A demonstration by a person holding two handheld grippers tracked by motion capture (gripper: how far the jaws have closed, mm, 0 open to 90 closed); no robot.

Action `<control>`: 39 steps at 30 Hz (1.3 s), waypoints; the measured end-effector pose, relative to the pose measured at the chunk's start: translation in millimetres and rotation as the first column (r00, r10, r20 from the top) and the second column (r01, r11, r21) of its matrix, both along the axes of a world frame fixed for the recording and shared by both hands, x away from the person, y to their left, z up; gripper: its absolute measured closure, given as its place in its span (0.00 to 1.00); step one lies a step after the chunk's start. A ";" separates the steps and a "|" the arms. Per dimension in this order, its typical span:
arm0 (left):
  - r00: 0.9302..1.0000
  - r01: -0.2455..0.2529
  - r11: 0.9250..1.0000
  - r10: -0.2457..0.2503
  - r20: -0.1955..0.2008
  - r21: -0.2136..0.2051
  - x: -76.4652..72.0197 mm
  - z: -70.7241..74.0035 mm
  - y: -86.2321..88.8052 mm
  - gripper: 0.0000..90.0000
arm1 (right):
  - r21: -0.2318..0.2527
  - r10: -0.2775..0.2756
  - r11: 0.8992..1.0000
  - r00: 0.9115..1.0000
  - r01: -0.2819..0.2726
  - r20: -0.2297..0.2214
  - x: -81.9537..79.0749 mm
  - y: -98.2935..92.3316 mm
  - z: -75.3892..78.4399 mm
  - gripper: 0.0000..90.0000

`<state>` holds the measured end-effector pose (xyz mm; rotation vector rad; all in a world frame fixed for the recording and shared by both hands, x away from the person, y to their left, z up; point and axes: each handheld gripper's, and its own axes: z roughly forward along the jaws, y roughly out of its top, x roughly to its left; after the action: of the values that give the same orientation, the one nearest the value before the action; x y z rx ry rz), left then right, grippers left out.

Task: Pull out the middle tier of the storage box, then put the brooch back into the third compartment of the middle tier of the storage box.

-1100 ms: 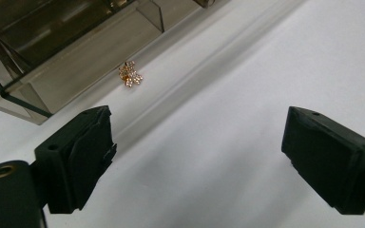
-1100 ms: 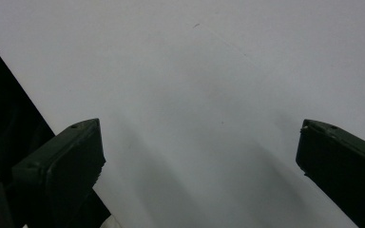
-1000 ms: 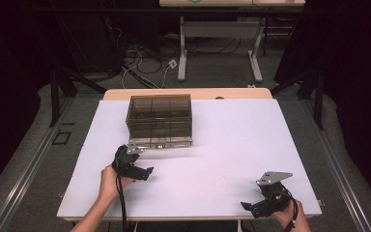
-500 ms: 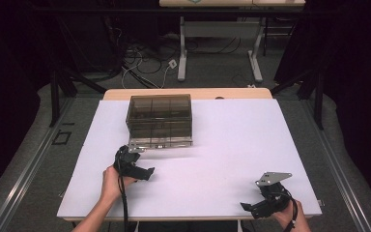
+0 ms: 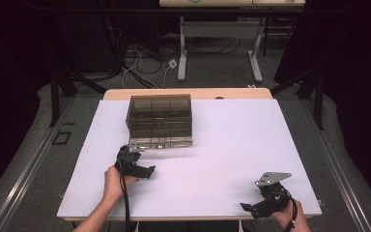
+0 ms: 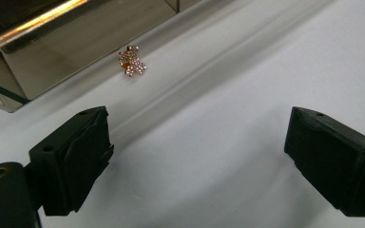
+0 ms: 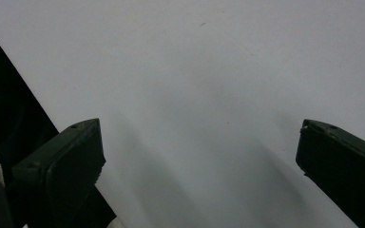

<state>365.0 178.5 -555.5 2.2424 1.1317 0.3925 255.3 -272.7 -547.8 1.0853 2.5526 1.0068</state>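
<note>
Brooch [image 6: 132, 61]: small, gold-toned, set with clear stones, lying on the white table [image 5: 232, 140] just beside the front base of the drawer box [image 5: 160, 120]; seen in the left gripper view at about 11 o'clock from the gap between the jaws, untouched.

Drawer box: smoky translucent plastic with several shallow drawers, standing toward 12 o'clock of the table's centre, slightly left; metallic strip along its lower front edge.

Left hand-held gripper [image 5: 140, 169]: held in the left hand [image 5: 112, 180] at about 8 o'clock of the table's centre, close below the box's front left corner, apart from it. Jaws spread wide, nothing between them, bare white surface underneath. Black cable [image 5: 124, 203] trailing back toward the near edge.

Right hand-held gripper [image 5: 258, 207]: held in the right hand [image 5: 286, 218] near the table's 5 o'clock corner, well apart from the box and the brooch. Jaws spread wide, empty, over plain white surface, with the table's near edge and dark floor at their left in the right gripper view. Grey three-cornered plate [image 5: 272, 178] on top.
</note>
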 end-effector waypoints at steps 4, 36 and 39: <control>1.000 -0.013 1.000 0.013 0.009 -0.014 1.5 -1.1 0.0 0.15 | 0.006 0.002 1.000 1.000 -0.002 -0.004 0.3 -0.1 -0.3 0.02; 0.981 -0.156 0.980 0.169 0.099 -0.126 18.1 -11.6 1.7 0.49 | -0.005 0.007 1.000 1.000 -0.007 -0.021 1.5 0.2 -0.9 0.02; 0.978 -0.170 0.978 0.183 0.102 -0.121 18.6 -11.5 0.9 0.54 | -0.009 0.008 1.000 1.000 -0.008 -0.012 1.4 0.3 -1.2 0.02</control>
<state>383.6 179.4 -567.1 2.0042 1.2651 0.5088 256.7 -272.4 -549.0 1.0825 2.5703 0.9935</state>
